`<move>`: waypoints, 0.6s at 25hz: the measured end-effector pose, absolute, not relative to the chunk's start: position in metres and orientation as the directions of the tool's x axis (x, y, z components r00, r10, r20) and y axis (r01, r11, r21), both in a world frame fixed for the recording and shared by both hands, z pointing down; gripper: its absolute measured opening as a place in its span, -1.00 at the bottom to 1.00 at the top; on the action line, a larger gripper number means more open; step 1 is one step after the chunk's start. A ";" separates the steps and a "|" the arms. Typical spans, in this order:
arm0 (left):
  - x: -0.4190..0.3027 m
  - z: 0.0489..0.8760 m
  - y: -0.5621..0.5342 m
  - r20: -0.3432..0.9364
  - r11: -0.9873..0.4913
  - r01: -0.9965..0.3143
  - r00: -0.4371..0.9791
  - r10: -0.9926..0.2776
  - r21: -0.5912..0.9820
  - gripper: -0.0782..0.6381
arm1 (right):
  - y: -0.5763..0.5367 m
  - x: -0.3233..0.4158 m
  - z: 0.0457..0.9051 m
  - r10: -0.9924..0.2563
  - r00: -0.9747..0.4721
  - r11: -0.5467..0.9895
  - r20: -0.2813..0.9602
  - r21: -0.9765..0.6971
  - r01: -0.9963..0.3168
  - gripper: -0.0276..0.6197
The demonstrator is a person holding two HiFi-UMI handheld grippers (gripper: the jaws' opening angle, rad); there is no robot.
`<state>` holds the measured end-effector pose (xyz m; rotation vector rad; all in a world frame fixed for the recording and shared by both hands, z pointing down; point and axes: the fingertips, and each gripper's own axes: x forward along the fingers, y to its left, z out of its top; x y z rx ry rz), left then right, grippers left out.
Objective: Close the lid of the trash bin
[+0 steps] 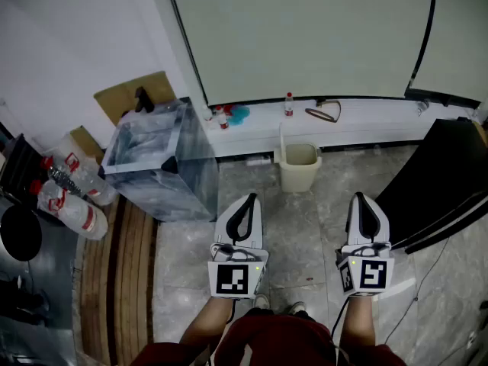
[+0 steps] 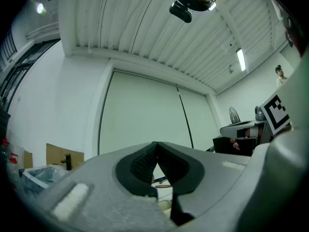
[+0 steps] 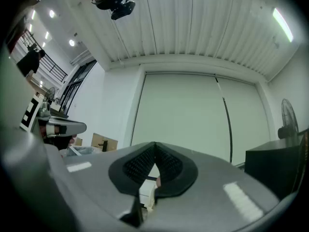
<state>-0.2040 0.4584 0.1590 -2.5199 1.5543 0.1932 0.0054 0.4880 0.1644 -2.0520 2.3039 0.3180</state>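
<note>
The left hand-held gripper [image 1: 249,198] and right hand-held gripper [image 1: 361,197] are held side by side, tilted slightly upward, jaws closed, empty.

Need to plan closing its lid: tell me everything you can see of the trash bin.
The trash bin is small, cream and plastic-looking, tapering slightly toward its base. It stands upright on the grey marbled floor, close against the white ledge behind it. Its lid stands raised at the left rim, seen edge-on, so the mouth is open. The inside looks pale; whether anything is in it cannot be told.
</note>
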 end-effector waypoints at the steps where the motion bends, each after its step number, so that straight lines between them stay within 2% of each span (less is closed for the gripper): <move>1: -0.205 0.160 0.459 -0.194 -0.441 -0.895 0.446 -0.874 -0.070 -0.78 | 0.489 0.004 0.164 -0.979 -0.125 0.105 -0.159 0.129 -0.986 -0.91; 15: -0.242 0.169 0.440 -0.185 -0.450 -0.891 0.452 -0.873 -0.054 -0.77 | 0.471 -0.028 0.172 -0.982 -0.106 0.090 -0.158 0.104 -0.990 -0.91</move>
